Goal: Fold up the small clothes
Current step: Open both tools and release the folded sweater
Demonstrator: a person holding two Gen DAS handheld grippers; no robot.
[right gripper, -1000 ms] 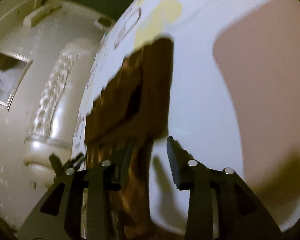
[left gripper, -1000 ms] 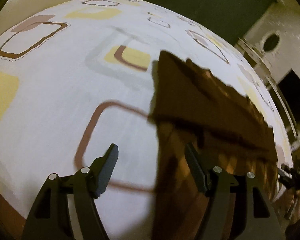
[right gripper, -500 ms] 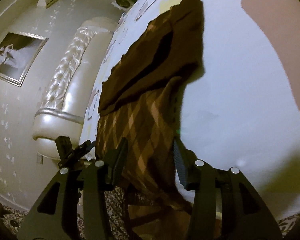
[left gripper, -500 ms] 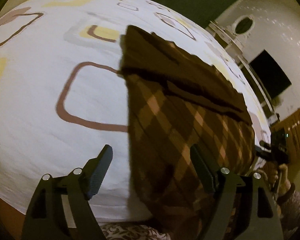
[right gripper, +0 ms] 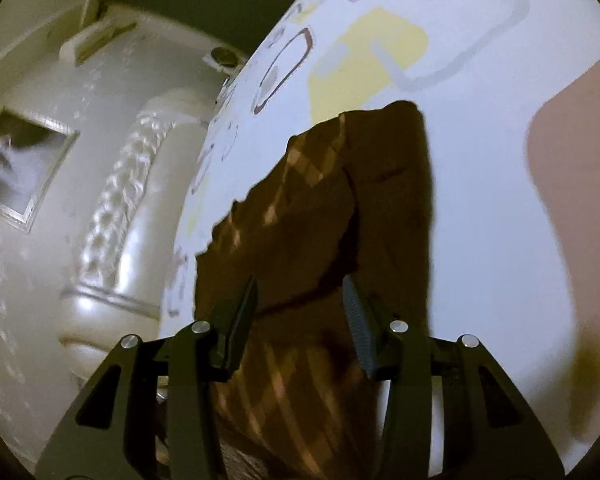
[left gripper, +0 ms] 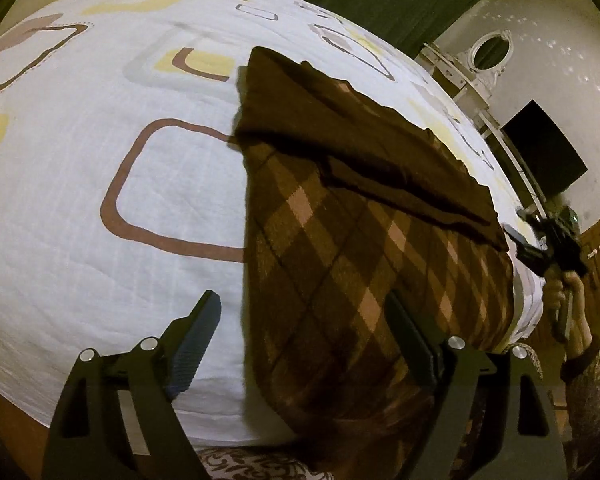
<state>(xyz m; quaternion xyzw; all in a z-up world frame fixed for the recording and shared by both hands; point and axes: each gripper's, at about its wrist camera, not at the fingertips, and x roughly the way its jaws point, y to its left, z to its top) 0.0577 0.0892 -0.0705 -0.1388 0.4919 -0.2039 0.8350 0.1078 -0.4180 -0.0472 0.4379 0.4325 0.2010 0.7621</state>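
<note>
Brown argyle garment lies flat on the patterned white bedsheet, its plain dark far part folded across. Left gripper: jaws wide apart, empty, garment's left edge between them. Right gripper: jaws apart, empty, garment ahead and beneath.

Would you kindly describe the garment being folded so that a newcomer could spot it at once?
Start from the white bedsheet printed with brown and yellow rounded squares. On it, near the bed's edge, lies the brown garment, between the open left gripper and right gripper. It alone is dark, with a tan diamond check and a plain brown flap folded over its far end.
</note>
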